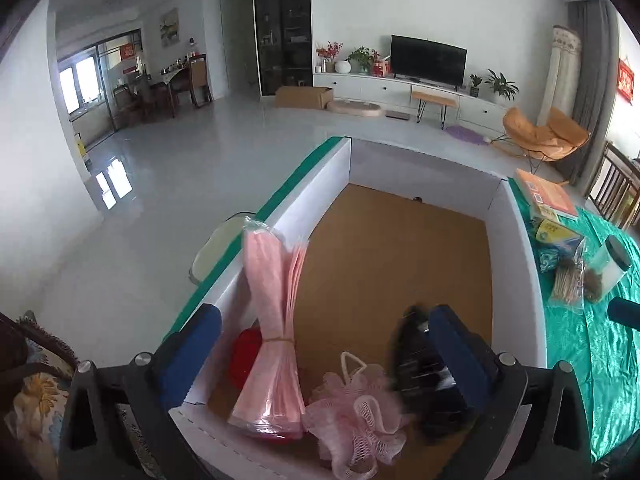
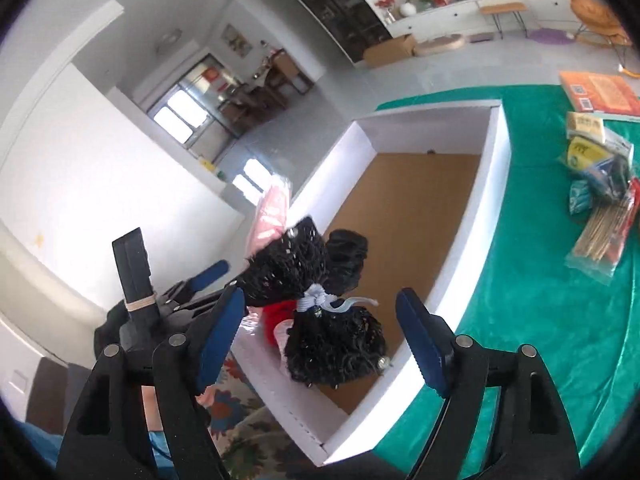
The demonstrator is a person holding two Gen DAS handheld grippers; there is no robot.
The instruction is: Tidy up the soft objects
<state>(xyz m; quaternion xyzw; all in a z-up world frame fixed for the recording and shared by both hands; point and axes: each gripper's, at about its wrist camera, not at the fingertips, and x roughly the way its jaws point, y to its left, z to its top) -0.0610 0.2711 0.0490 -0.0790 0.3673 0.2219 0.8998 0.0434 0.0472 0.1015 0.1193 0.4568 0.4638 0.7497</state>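
Observation:
A white-walled box (image 1: 516,264) with a brown cardboard floor stands on a green cloth. At its near end lie a tied bundle of pink plastic bags (image 1: 272,320), a pink mesh bath pouf (image 1: 352,412) and something red (image 1: 244,356). My left gripper (image 1: 326,316) hangs over them, open wide; a blurred black bundle (image 1: 420,368) shows beside its right finger. In the right wrist view my right gripper (image 2: 320,296) is open over the box (image 2: 460,248). A black mesh pouf (image 2: 332,344) with a white tie sits between its fingers, clear of the right pad.
On the green cloth (image 2: 540,320) right of the box lie an orange book (image 2: 600,96), several packets (image 2: 596,160), a bag of sticks (image 2: 604,240) and a dark-lidded jar (image 1: 612,268). A glass dish (image 1: 216,248) sits beyond the box's left wall.

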